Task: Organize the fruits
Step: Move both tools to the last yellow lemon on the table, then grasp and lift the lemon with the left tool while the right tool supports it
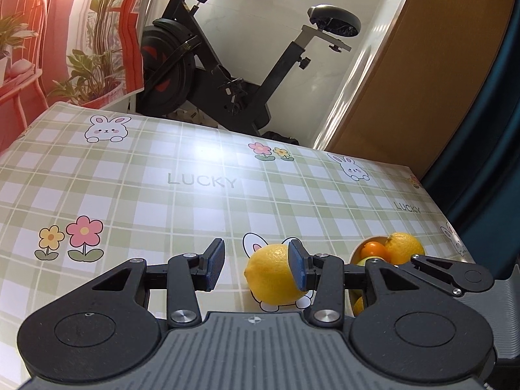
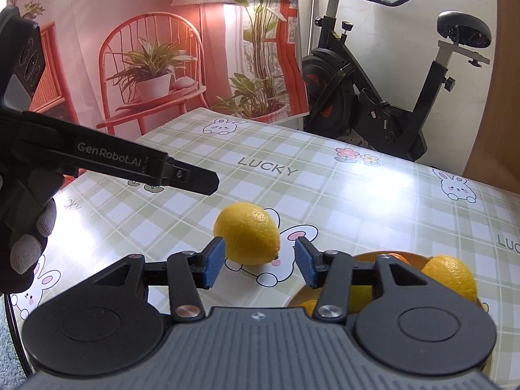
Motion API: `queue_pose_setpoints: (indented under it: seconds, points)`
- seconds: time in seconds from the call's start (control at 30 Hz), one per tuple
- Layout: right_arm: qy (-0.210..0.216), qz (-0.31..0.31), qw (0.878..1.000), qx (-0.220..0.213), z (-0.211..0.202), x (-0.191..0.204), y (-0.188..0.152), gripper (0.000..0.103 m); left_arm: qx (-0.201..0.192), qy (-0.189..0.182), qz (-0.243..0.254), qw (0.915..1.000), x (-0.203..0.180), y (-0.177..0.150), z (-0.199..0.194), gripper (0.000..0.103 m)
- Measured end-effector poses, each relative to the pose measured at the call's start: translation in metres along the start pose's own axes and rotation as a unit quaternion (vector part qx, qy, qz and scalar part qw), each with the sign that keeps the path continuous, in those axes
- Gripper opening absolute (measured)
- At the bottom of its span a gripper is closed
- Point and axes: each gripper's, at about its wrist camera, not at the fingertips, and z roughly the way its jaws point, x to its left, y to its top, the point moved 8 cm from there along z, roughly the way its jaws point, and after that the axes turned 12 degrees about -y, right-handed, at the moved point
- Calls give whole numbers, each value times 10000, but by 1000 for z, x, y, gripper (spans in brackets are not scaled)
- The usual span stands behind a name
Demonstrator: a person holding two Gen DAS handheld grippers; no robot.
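Green-checked vinyl tablecloth (image 2: 325, 195) carries one loose yellow lemon (image 2: 247, 234); right gripper (image 2: 259, 263) and left gripper (image 1: 256, 265) both gape empty, evidently flanking it for pickup.

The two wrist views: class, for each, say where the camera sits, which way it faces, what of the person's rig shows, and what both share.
Left wrist: sits behind the open left gripper, facing across the green checked tablecloth toward the black exercise bike.
Right wrist: behind the open right gripper, facing likewise; the left gripper and gloved hand show.
Shared: the loose yellow lemon, orange fruit bowl, bike.
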Motion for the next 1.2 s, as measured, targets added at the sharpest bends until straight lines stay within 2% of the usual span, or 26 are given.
queue_pose_setpoints:
  seconds: [0.07, 0.13, 0.2, 0.43, 0.7, 0.97, 1.1, 1.2]
  points:
    - [0, -148, 9999, 89, 10, 7, -4, 58, 13, -41, -49, 10000, 2, -2, 3, 47]
    - [-10, -228, 9996, 172, 19, 8, -5, 59, 2, -92, -65, 9999, 2, -4, 6, 56]
    - [-3, -259, 9994, 233, 27, 8, -5, 60, 3, -160, -32, 9999, 1, -5, 11, 59]
    - [-33, -428, 9983, 391, 43, 14, -3, 64, 184, -298, -55, 9994, 0, -13, 30, 59]
    - [31, -392, 9976, 576, 56, 17, -5, 68, 246, -505, -341, 9978, 6, -20, 40, 59]
    - [19, -66, 9971, 752, 62, 16, -8, 68, 239, -541, -293, 9978, 6, -21, 39, 58]
    - [-38, 165, 9971, 736, 59, 13, -9, 63, 258, -518, -208, 9981, 2, -24, 35, 58]
    - [30, 390, 9965, 741, 53, 12, -13, 63, 287, -486, -142, 9983, -3, -28, 30, 58]
